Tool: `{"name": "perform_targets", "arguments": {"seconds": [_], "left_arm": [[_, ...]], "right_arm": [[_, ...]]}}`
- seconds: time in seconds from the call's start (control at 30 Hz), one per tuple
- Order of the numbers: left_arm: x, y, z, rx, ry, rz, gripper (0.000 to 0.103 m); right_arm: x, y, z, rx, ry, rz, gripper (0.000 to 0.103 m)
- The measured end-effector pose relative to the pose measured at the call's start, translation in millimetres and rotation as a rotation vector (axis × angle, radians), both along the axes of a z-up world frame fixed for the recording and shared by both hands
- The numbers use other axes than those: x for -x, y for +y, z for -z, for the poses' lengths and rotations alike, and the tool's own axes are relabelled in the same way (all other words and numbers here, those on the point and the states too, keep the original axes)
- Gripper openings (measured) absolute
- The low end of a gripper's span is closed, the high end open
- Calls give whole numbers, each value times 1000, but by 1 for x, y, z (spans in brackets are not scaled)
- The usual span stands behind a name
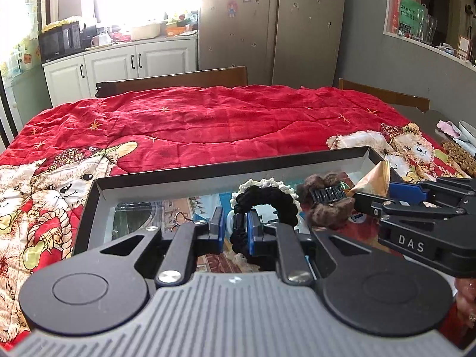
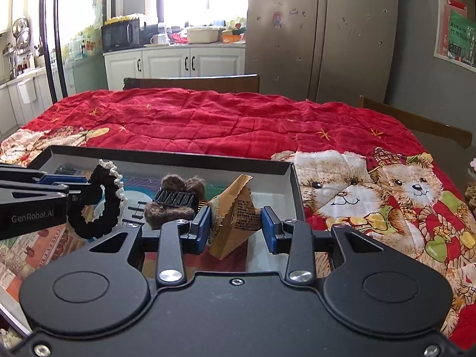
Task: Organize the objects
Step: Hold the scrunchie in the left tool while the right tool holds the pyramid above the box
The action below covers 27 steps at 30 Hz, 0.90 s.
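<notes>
The left gripper [image 1: 235, 226] is pinched tight on a black scrunchie [image 1: 263, 200]; the right gripper [image 2: 235, 223] clamps a tan packet [image 2: 235, 217], both over the tray [image 2: 166, 156].

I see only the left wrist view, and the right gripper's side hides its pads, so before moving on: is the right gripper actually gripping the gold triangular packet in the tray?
Observer: Yes; the right wrist view shows both blue pads of the right gripper pressing the crinkled gold triangular packet.
Operator: Any markings?
Observer: Dark small print covers its near face.
Operator: Clear of the tray wall?
Observer: Yes, a gap separates it from the right wall of the black tray.
</notes>
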<state>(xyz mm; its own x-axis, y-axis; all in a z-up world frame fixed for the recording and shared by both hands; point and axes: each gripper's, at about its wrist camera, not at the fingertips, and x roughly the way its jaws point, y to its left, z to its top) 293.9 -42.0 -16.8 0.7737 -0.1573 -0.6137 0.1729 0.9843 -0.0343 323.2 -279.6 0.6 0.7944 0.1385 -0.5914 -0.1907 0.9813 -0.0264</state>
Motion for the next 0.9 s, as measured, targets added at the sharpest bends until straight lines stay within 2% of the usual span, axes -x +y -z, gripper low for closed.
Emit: {"name": "perform_targets", "arguments": {"seconds": [0.67,0.9], "left_arm": [[-5,-8,4,-52,38,16,20],[-5,-8,5,-56,38,14,27]], "right_arm": [[-6,8,5,55,46,-25,36],[-6,9,5,55,47,-25,37]]}}
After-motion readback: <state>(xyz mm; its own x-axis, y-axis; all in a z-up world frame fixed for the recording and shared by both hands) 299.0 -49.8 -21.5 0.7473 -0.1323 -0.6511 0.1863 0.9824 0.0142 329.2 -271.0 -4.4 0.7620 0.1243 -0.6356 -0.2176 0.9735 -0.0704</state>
